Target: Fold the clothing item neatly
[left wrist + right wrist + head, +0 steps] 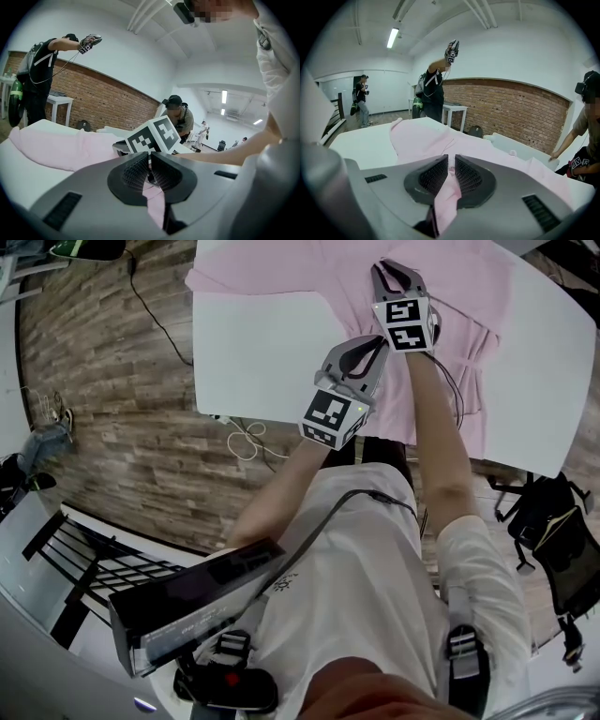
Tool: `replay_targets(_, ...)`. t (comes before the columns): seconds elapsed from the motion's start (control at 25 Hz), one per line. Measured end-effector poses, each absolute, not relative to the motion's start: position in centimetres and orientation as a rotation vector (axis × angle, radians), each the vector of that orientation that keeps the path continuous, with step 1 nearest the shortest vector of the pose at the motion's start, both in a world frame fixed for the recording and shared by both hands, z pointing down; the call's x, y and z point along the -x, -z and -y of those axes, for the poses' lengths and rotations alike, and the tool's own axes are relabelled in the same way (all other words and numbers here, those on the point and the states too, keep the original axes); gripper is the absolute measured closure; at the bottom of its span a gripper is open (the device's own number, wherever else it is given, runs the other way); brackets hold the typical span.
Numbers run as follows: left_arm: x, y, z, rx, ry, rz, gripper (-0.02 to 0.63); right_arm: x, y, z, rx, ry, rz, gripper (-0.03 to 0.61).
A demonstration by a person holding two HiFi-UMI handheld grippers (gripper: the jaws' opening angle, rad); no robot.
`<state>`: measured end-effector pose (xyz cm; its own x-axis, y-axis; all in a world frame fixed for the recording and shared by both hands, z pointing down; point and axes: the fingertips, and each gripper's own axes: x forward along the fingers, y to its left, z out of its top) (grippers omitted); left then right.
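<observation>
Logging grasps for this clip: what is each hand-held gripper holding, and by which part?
The left hand-held gripper and right hand-held gripper each pinch a fold of the pink fabric garment; whether seam or edge is unclear.

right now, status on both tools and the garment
Left tool shut on pink garment. Right tool likewise. Rest spread on white table. Nothing lying on it.

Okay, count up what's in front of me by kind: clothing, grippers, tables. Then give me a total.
pink garment: 1
grippers: 2, the left gripper and the right gripper, each shut on the pink garment
white table: 1
Total: 4
</observation>
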<state>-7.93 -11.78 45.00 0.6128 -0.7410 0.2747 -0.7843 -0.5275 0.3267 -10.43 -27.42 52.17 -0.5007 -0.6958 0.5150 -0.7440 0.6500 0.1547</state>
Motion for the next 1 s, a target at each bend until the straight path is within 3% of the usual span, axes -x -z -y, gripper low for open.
replay_targets(0.56, 11.1, -45.7, 12.8, -2.352, -0.130, 1.307, 0.612, 12.8, -55.6, 25.6, -0.928, -0.165, 2.329, 0.528)
replay_targets(0.76, 11.5, -45.6, 13.1, -2.342, -0.123, 1.318, 0.612, 14.0, -56.6, 24.4, -0.830, -0.261, 2.357, 0.434)
replay_targets(1.0, 11.8, -45.4, 13.7, -2.331, -0.100, 1.331, 0.612, 11.1, -54.6, 24.8, -0.882, -0.278, 2.383, 0.420)
